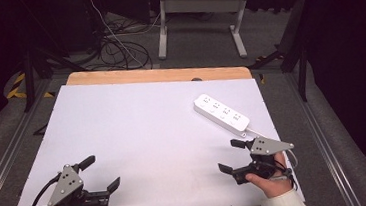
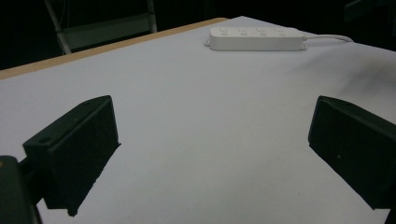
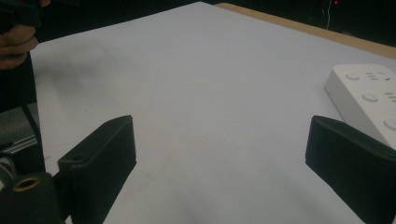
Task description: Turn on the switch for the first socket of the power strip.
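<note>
Right gripper point(image 1: 234, 154) is held low near the right front corner of the white table point(image 1: 139, 137), its jaws spread wide with nothing between them. The power strip point(image 1: 221, 112) lies just beyond it, near the right edge, not yet touched. Left gripper point(image 1: 101, 173) is also spread and empty at the left front corner. Nothing is judged done so far; the grasp is left.
</note>
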